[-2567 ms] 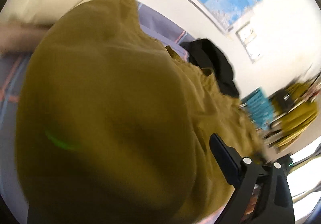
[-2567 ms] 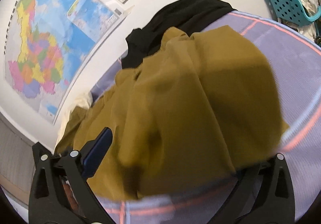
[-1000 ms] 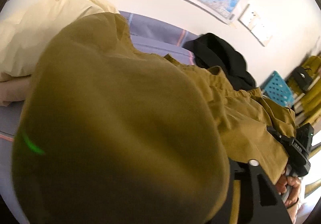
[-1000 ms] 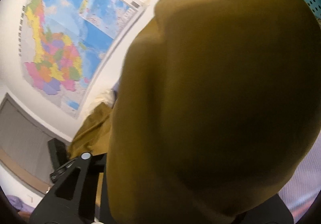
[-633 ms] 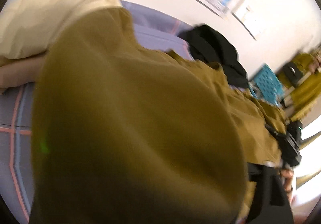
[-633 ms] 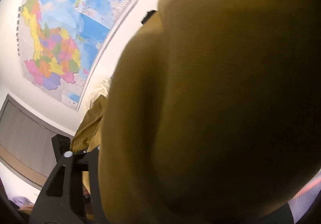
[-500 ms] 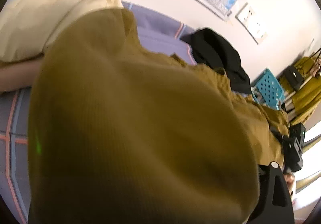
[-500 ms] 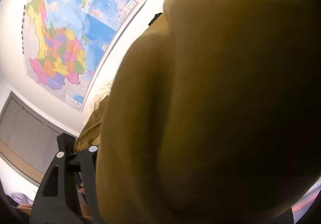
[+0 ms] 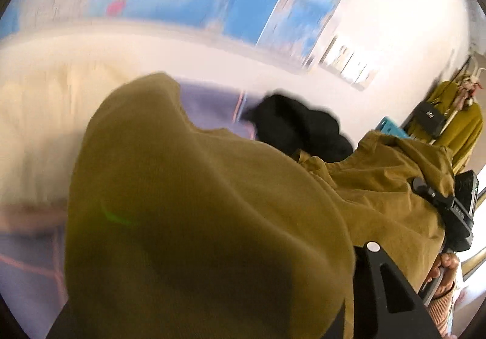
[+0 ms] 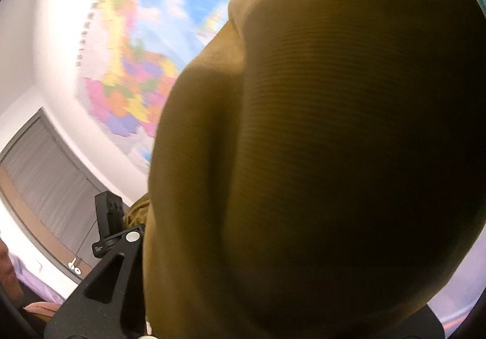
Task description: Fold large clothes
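A large mustard-yellow garment (image 9: 212, 217) is held up between both grippers and fills most of each view; it also fills the right wrist view (image 10: 319, 156). My left gripper (image 9: 231, 311) is shut on the garment, with cloth draped over its fingers so the tips are hidden. My right gripper (image 10: 243, 317) is shut on the garment's other end, its tips also buried in cloth. In the left wrist view the right gripper's body (image 9: 455, 211) and the hand holding it show at the far right, with the garment stretched across to it.
A lilac bed sheet with pink stripes (image 9: 27, 272) lies below. A black garment (image 9: 297, 129) and a cream pillow (image 9: 39, 114) lie near the wall. A colourful map (image 10: 130, 59) hangs on the wall. A teal basket (image 9: 391, 127) and a clothes rack (image 9: 455, 126) stand at the right.
Both grippers have lifted and tilted upward with the garment: more wall and map show, less bed. The cloth still hangs between them.
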### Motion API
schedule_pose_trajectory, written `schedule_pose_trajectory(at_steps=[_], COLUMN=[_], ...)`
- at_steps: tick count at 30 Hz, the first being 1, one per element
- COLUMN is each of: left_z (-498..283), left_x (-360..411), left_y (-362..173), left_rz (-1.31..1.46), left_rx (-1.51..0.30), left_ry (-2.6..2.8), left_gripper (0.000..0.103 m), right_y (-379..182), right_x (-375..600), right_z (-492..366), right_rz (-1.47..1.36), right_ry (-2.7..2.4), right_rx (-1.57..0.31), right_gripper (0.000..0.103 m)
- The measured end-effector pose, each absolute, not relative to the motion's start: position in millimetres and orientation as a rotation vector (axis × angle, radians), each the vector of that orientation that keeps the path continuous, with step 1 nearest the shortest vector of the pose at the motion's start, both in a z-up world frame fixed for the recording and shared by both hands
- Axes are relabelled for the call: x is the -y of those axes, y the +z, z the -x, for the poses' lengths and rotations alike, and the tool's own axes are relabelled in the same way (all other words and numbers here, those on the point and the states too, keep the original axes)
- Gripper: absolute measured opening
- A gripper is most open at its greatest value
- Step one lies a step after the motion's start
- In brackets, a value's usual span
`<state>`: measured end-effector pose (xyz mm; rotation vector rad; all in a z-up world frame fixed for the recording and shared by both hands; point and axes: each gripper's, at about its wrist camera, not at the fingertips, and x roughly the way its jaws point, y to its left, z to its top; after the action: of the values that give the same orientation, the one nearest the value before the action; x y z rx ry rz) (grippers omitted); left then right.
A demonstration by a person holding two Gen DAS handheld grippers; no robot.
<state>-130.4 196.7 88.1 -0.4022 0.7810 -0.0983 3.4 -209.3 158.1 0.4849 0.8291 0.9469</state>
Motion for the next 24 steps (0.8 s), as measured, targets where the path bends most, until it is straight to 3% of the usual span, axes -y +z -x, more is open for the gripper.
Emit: schedule_pose_trajectory(at_steps=[5, 12, 18, 24], left_z=[131.6, 138.6, 145.4, 146.1], left_x=[-233.1, -335.9, -443.4, -535.3], left_y=[158.1, 222.6, 227.1, 200.4], left_rz=[0.356, 0.316, 0.301, 0.324], left_rx=[-0.641, -0.497, -0.472, -0.482], left_ry=[-0.075, 0.152, 0.38, 0.513], left_gripper=[0.042, 0.045, 0.045, 0.045], right_y=[224.6, 266.1, 249.4, 196.4], right_x=[160.3, 28.1, -111.5, -218.5], right_z=[-12.9, -36.3, -38.5, -24.4], right_rz=[-0.43, -0.412, -0.367, -0.34], right_ry=[1.053, 1.233, 1.334, 1.405], right_rx=[-0.695, -0.62, -0.637, -0.683], right_gripper=[0.028, 0.028, 0.028, 0.028])
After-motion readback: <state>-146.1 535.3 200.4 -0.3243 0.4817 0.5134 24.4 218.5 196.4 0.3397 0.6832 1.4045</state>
